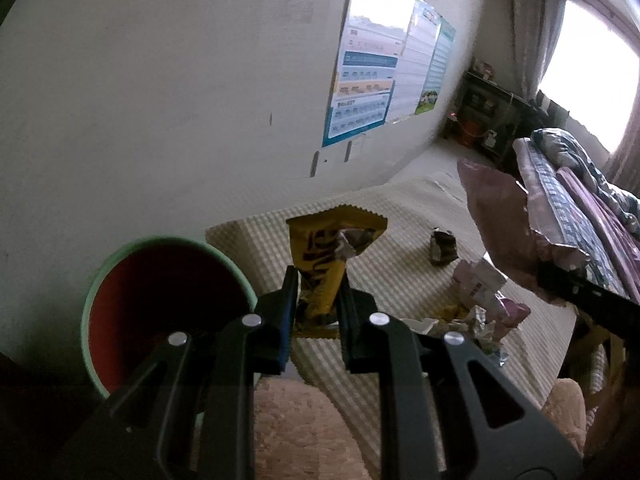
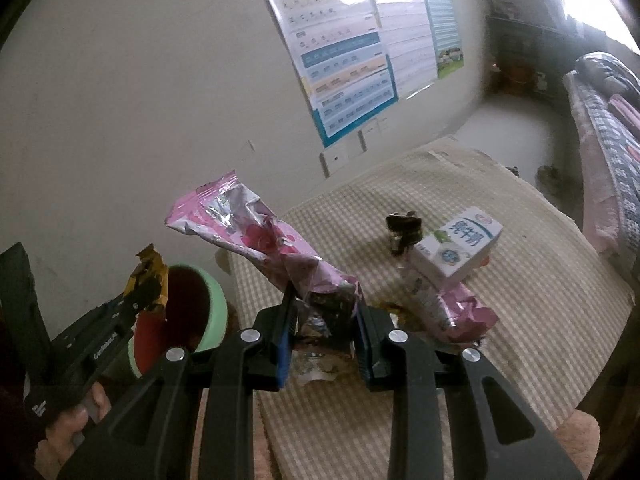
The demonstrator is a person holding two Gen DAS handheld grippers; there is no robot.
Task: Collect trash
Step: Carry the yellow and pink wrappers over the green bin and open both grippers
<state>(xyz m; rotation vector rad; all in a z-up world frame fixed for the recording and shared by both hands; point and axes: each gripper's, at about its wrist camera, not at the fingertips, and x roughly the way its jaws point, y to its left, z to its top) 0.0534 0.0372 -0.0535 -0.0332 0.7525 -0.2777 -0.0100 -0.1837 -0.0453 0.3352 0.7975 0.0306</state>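
The left gripper is clamping the lower half of a yellow wrapper, which is standing up between the pads with its torn, zigzag-edged top flaring free above them, and in the left wrist view it is hanging just to the right of the green-rimmed bin with the red lining. The right gripper is likewise pinching a pink wrapper near its crumpled lower end, so that the long foil-lined body is leaning up and to the left over the checked table cover. Both wrappers are looking almost weightless and quite limp (thin film that is creasing rather than resisting), so they are likely to flop, twist or cling to the pads on release; gripping them low on a bunched, folded part, as both hands are doing now, seems the safer hold, since a single flat layer would probably be slipping out. Still lying on the cover are a small white milk carton, which is appearing stiffer and boxy and would best be taken across its flat sides, a small dark wrapper beside it, and another pink wrapper crumpled beneath the carton's near corner. The bin is sitting at the cover's left edge against the wall, near the left gripper.
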